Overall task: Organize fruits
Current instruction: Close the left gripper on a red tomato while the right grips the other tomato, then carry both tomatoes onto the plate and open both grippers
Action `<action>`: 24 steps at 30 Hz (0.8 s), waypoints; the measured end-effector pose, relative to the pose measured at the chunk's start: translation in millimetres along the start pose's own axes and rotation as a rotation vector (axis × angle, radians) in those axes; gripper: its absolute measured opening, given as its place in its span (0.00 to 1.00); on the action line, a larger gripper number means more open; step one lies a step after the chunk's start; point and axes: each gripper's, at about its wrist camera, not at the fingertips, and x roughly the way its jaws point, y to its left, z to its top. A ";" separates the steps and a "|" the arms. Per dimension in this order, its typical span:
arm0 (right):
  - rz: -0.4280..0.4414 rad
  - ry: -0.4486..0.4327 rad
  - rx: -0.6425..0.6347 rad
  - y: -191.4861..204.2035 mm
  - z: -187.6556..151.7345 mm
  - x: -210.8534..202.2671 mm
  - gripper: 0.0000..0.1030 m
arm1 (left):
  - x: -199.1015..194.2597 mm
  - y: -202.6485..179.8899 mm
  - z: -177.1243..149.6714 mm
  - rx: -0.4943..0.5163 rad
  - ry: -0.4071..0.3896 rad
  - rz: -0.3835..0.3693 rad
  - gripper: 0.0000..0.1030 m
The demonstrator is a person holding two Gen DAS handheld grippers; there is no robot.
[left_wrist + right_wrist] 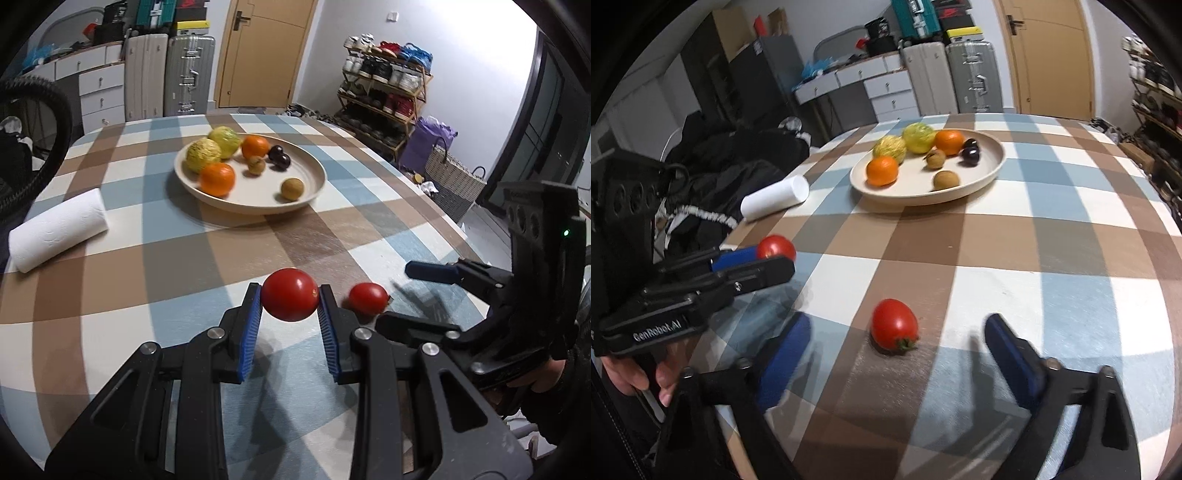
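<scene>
While the left gripper (290, 301) clamps a large tomato (290, 294) between its blue pads just above the checked tablecloth (184, 251), the right gripper (897, 354) stands spread wide around a small tomato (894, 329) lying on the cloth, untouched. Beyond that tomato sits the fruit plate (990, 168); a paper towel roll (774, 198) lies left of it.

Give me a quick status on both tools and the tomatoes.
Left tool shut on one tomato. Right tool open, straddling second tomato lying on tablecloth. Plate of fruit ahead, path clear.
</scene>
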 end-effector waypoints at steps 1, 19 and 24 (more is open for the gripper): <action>-0.003 0.010 -0.006 0.5 1.1 2.9 0.79 | -1.7 1.7 0.0 -0.003 -0.002 -0.001 0.27; 0.000 -0.008 -0.027 -6.8 6.1 5.1 0.28 | 13.0 23.0 35.8 -0.042 -0.032 0.014 0.27; 0.012 -0.078 -0.023 -15.8 29.5 -5.8 0.28 | 29.0 25.1 58.1 -0.041 -0.033 0.024 0.27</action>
